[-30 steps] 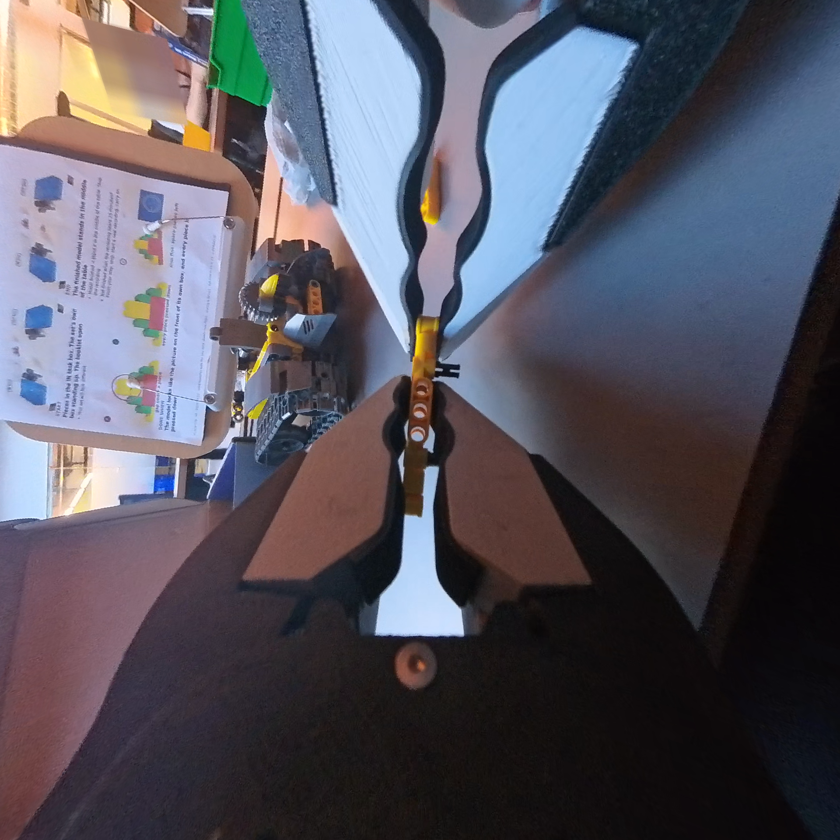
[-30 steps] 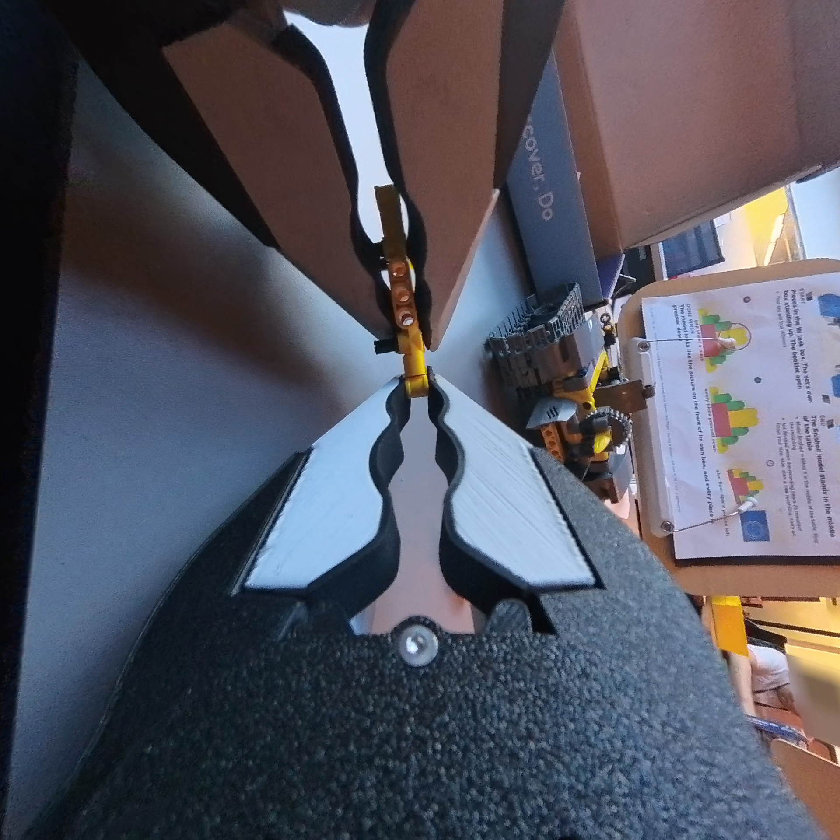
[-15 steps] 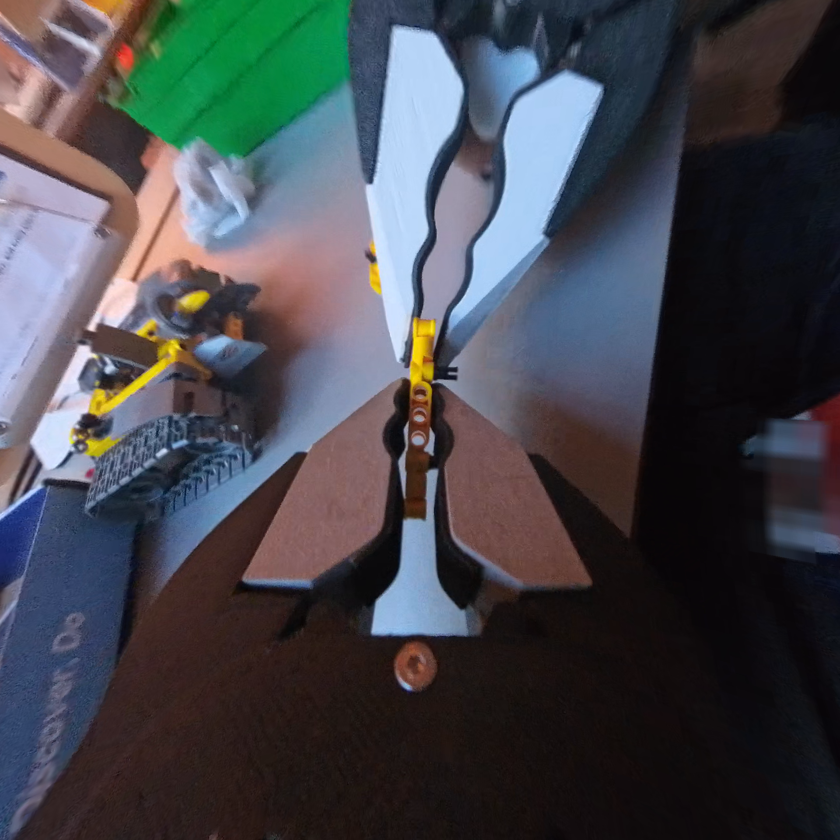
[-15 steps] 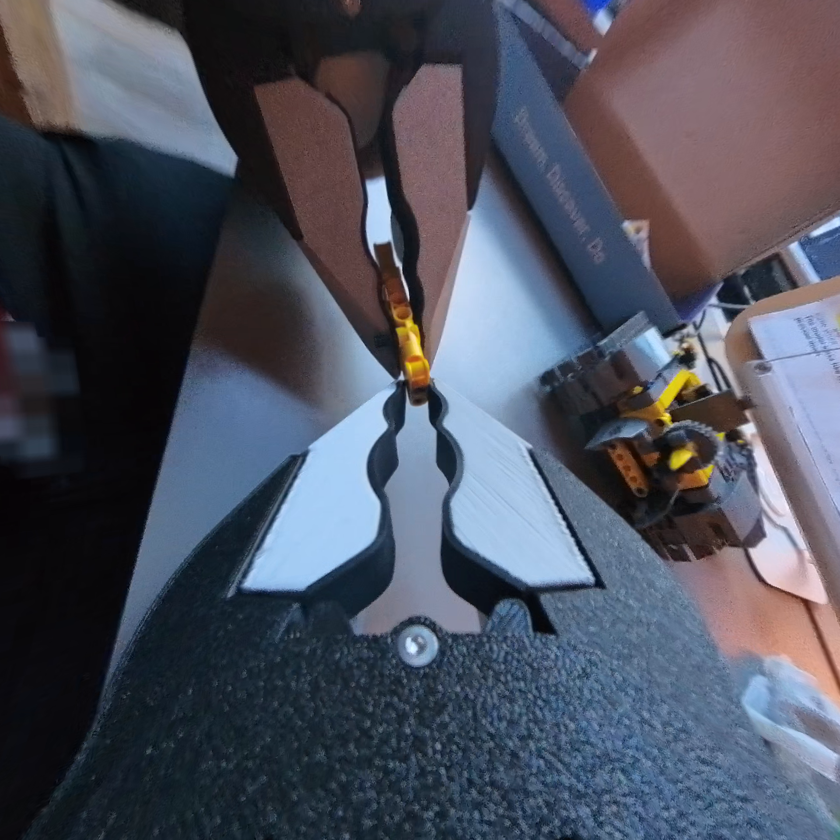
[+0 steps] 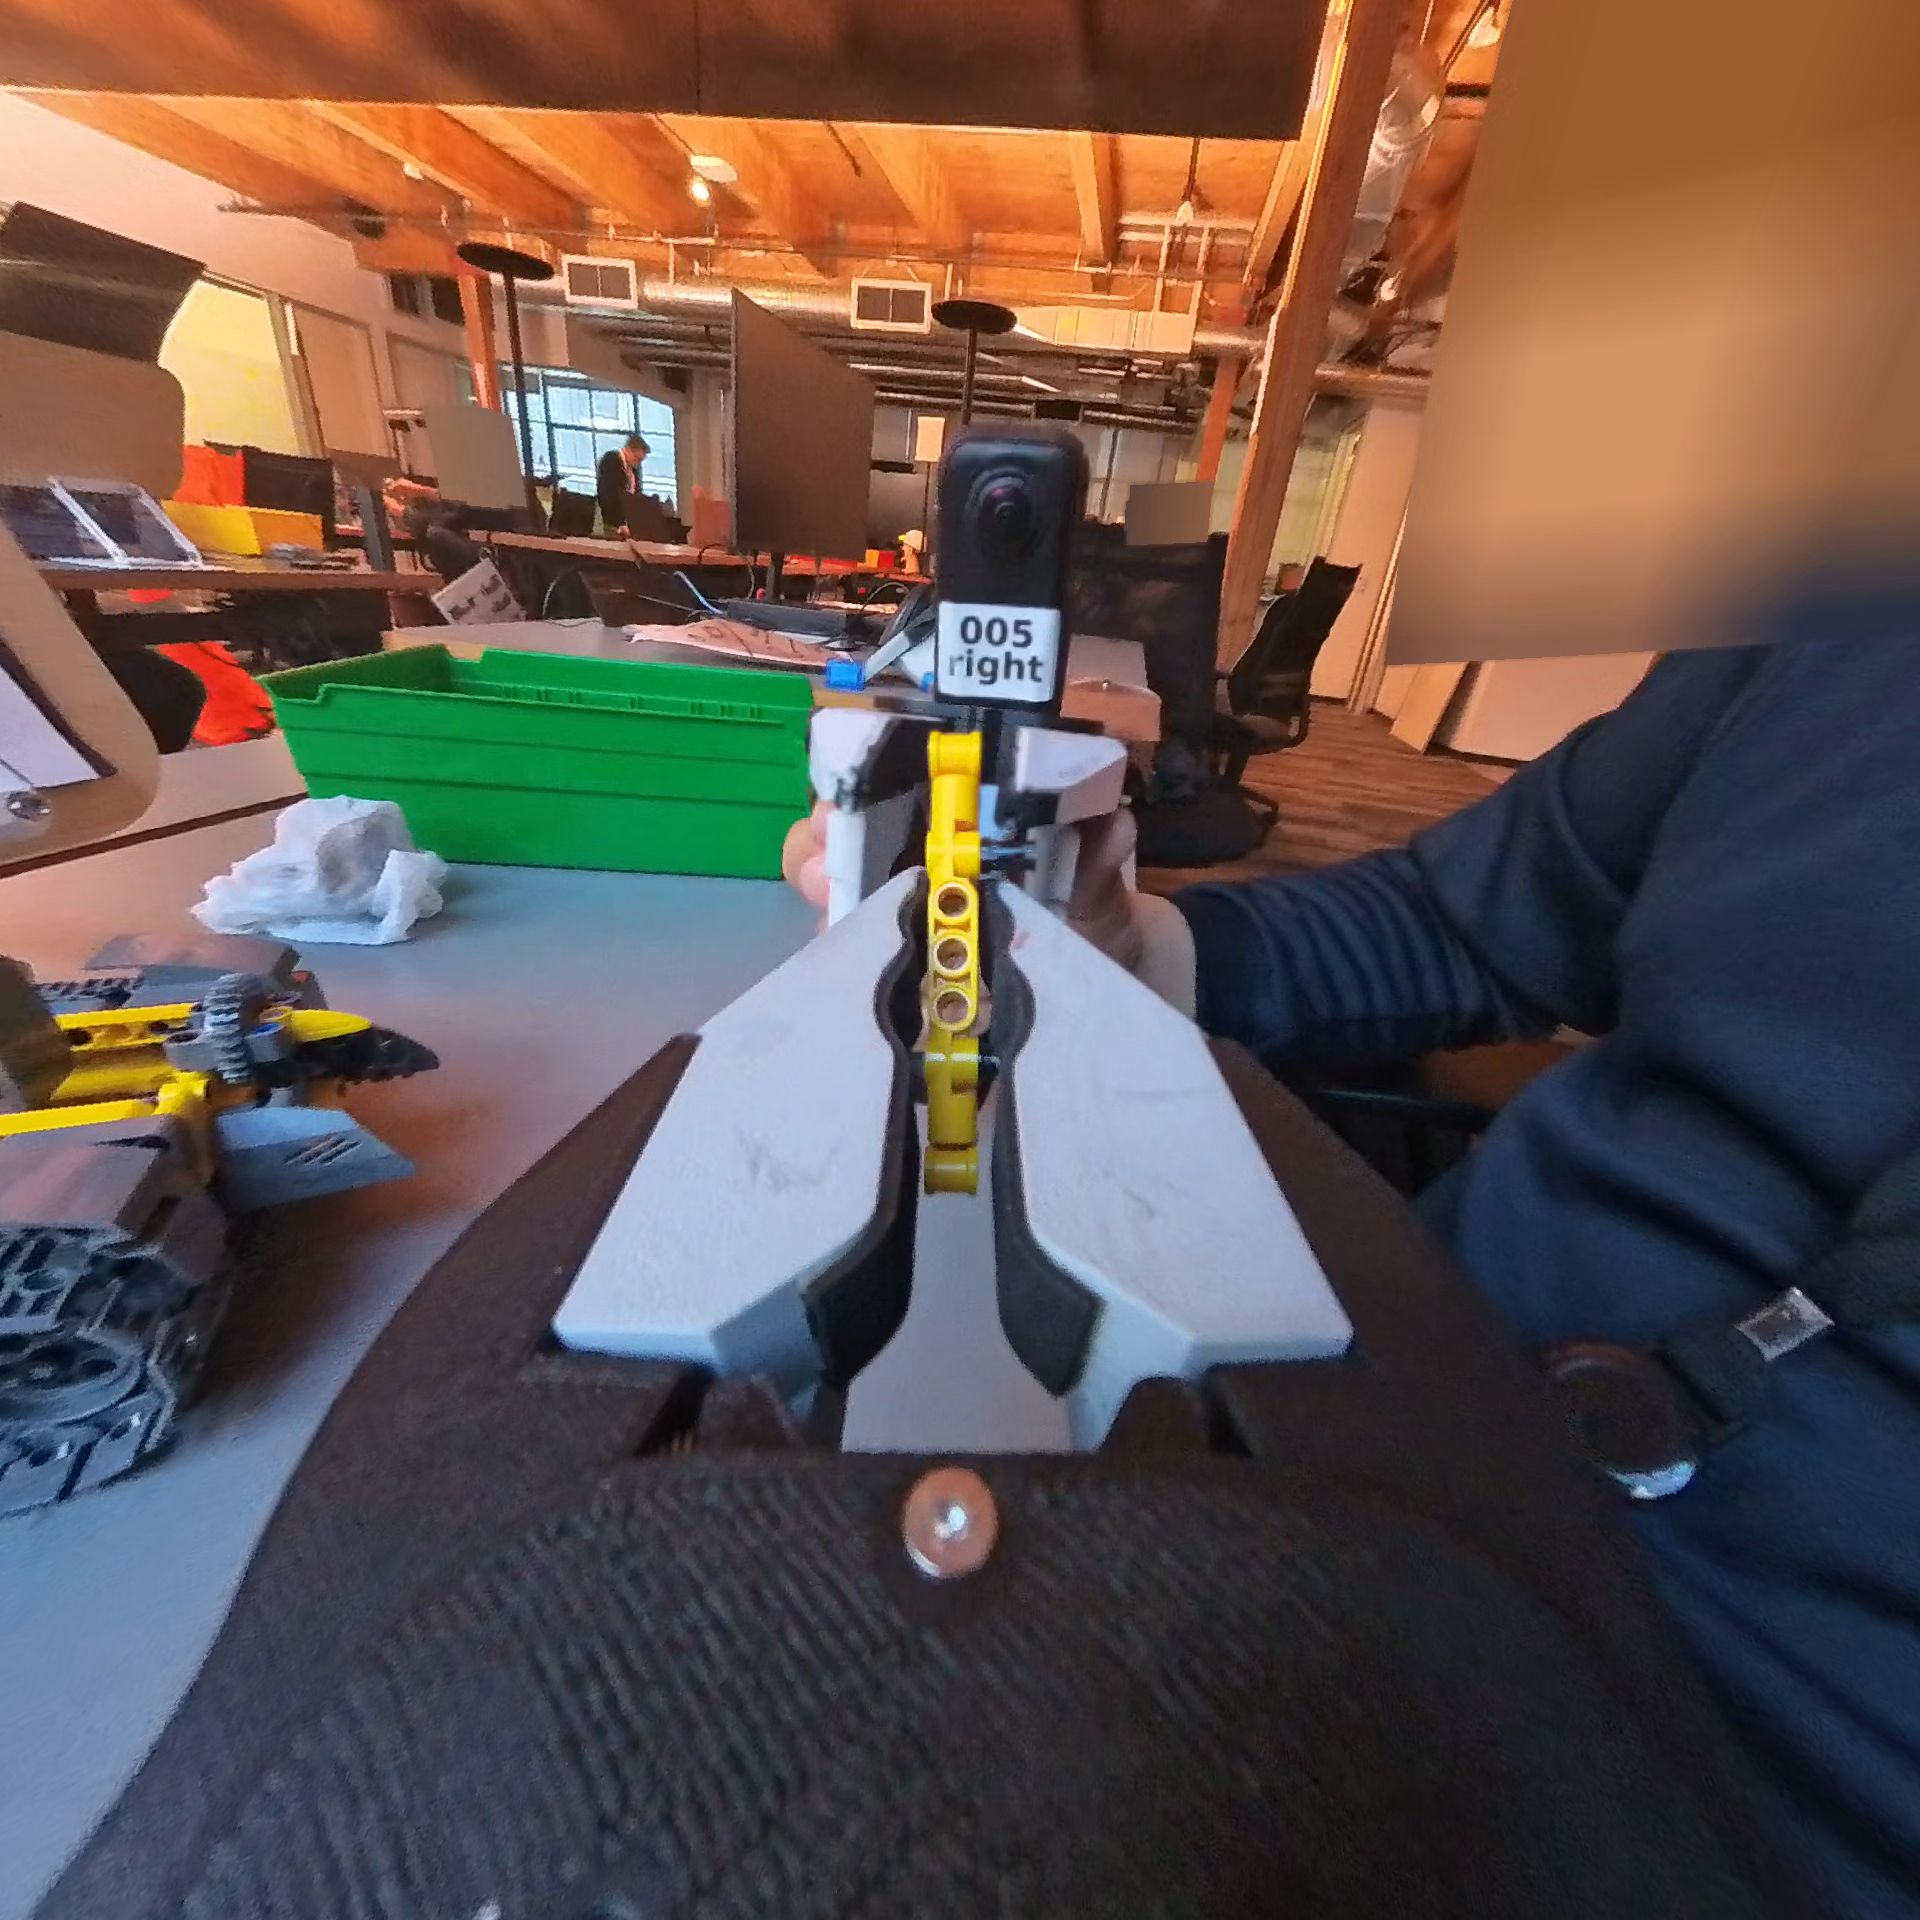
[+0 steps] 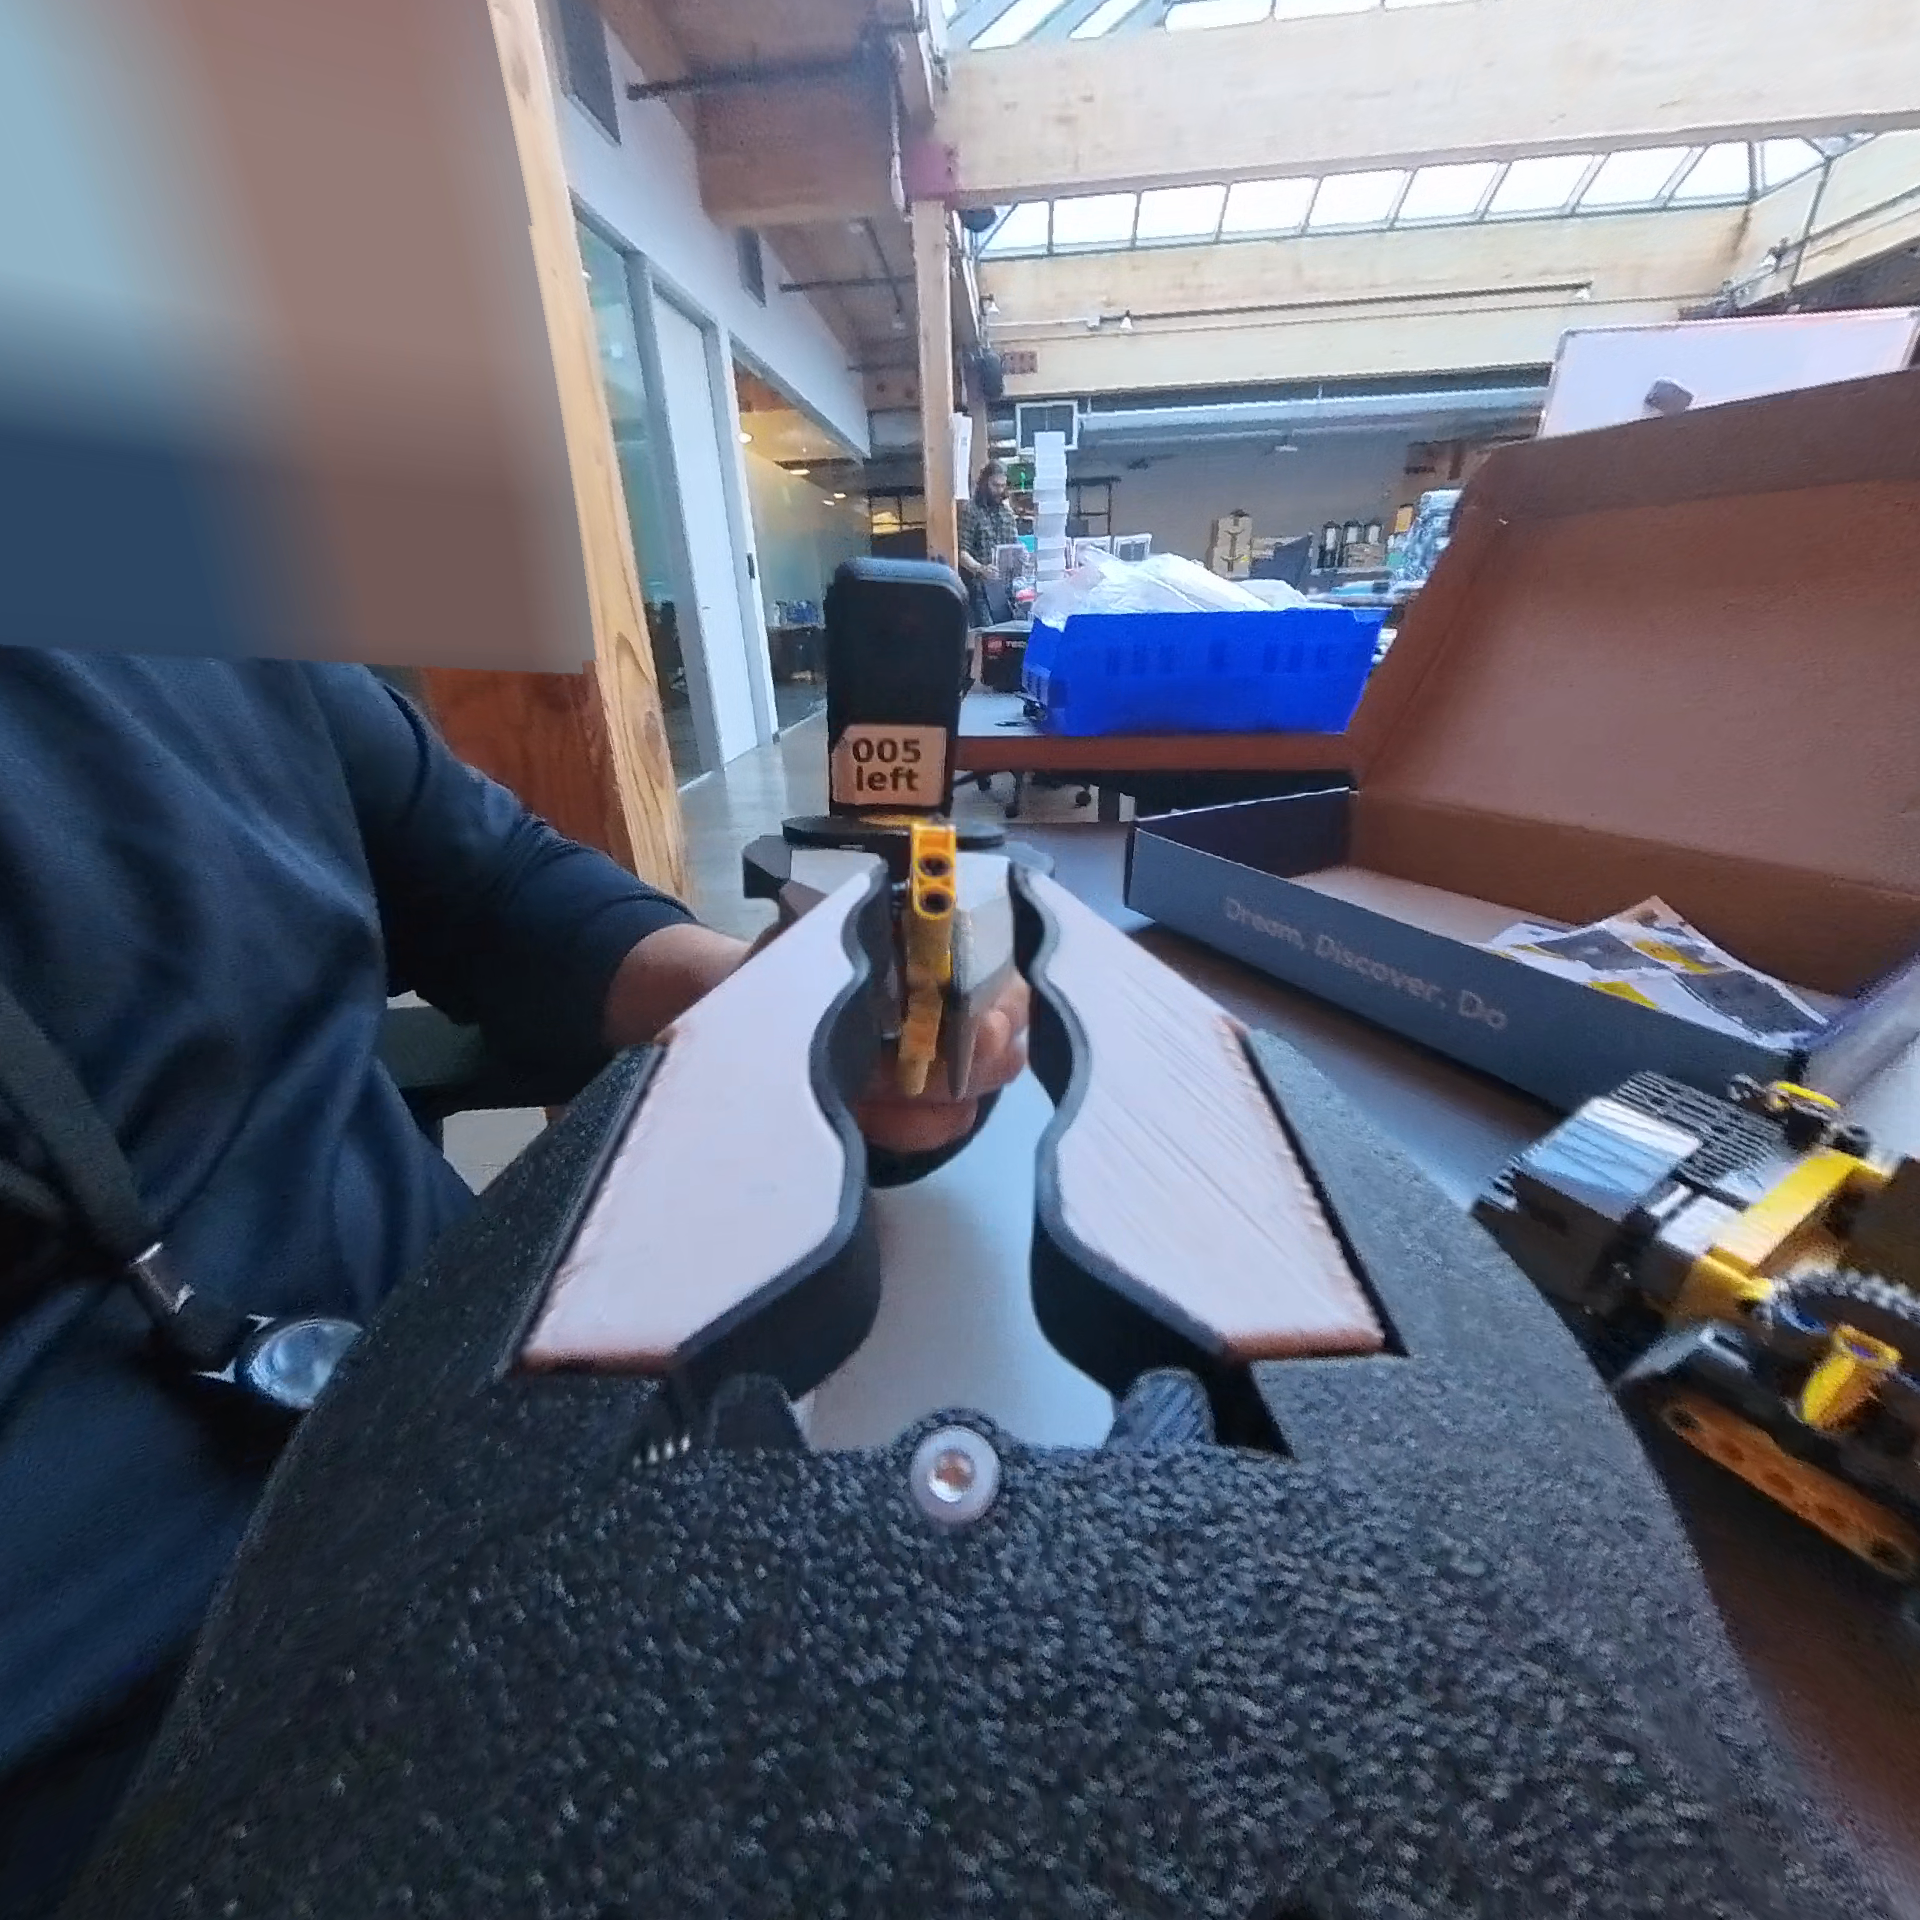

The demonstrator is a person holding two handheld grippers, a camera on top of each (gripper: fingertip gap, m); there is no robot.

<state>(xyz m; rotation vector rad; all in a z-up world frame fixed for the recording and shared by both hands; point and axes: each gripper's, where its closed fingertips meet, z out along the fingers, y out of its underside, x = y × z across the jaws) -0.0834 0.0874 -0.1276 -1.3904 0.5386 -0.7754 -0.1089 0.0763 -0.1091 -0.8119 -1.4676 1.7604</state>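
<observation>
Left gripper (image 5: 953,914): matt, pale grey plastic fingers on a dark woven-textured base with 1 shiny metal screw.
Right gripper (image 6: 935,904): smooth fingers edged in black rubbery lining, on a rough, pebbled black plastic base.
Yellow beam (image 5: 953,961): glossy hard plastic, smooth, with round holes.
Brick vehicle (image 5: 156,1122): left of the left gripper, glossy plastic.
Green bin (image 5: 540,758): smooth ribbed plastic.
Table (image 5: 551,966): matt, smooth grey.
Box (image 6: 1662,727): matt brown cardboard.
Sleeve (image 5: 1558,935): ribbed dark cloth.
</observation>
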